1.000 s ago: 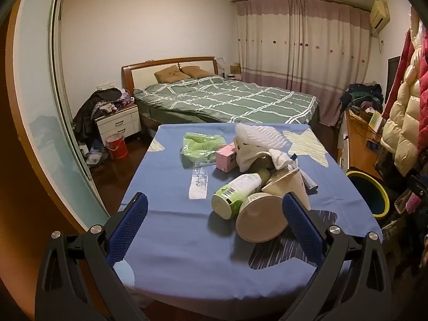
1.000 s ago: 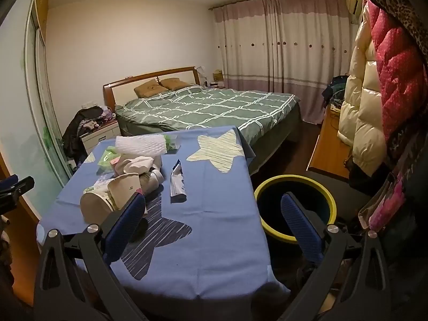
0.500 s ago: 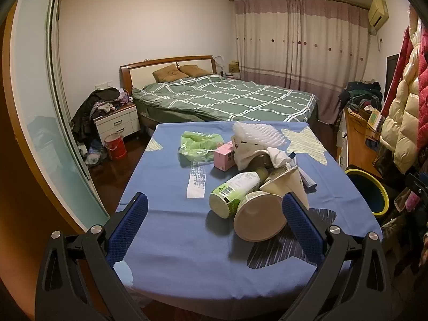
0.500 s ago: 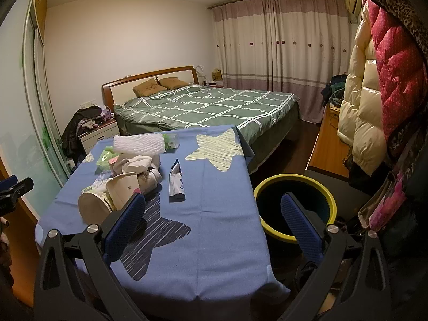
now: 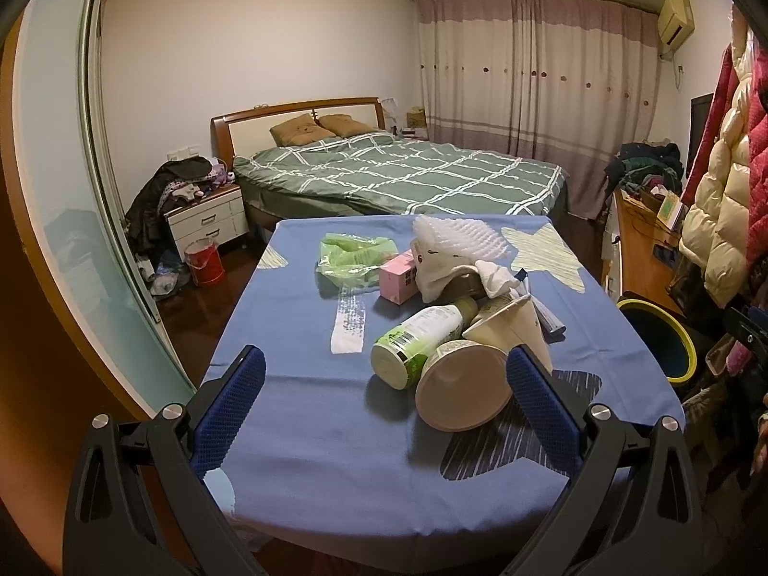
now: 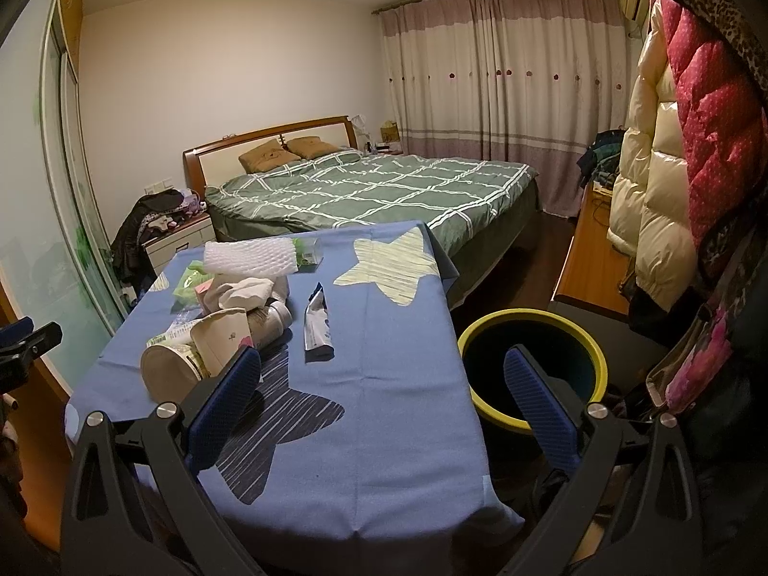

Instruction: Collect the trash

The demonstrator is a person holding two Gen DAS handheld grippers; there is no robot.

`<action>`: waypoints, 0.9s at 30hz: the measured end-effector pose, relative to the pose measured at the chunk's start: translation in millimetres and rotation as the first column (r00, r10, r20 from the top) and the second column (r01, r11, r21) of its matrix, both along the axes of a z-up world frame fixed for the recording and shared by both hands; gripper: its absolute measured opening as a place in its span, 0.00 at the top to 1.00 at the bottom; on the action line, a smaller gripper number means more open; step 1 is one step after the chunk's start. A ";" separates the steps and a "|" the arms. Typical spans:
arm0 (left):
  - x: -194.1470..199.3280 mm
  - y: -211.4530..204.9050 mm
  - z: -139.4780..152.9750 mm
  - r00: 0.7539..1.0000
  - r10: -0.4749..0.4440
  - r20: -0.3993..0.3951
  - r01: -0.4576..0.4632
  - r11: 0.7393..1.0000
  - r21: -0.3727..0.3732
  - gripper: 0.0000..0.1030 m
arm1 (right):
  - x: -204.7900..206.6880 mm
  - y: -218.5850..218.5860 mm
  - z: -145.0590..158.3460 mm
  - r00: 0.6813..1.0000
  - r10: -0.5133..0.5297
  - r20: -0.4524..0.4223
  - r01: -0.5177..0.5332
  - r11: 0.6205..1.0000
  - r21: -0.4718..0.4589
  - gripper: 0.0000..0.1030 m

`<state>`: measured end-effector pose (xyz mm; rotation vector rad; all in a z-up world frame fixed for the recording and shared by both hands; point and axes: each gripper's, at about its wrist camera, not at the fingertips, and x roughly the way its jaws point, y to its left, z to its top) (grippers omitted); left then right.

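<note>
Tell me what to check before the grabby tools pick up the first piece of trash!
1. Left tool open and holding nothing: ok.
2. Right tool open and holding nothing: ok.
3. Bin next to the table's right side, mouth uncovered: ok.
4. Bin has room inside: cannot tell, the inside looks dark.
5. An easy first piece: ok, the flat tube lies alone on the blue cloth, apart from the pile.
6. Pile safe to pull from: not ok, the paper cup, green bottle and white cloth lean on each other and may roll.
</note>
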<state>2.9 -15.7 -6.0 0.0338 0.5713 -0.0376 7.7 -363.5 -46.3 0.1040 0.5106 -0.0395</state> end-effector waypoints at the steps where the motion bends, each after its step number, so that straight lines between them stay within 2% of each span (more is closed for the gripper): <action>1: 0.0 -0.1 -0.1 1.000 0.000 0.000 0.000 1.000 0.000 0.04 | -0.1 -0.1 0.0 1.000 0.001 0.000 -0.001 1.000 0.000 0.06; 27: 1.0 -3.5 -2.6 1.000 -0.009 -0.004 0.009 1.000 0.005 0.04 | 1.5 0.2 0.6 1.000 0.003 -0.004 -0.003 1.000 0.006 0.06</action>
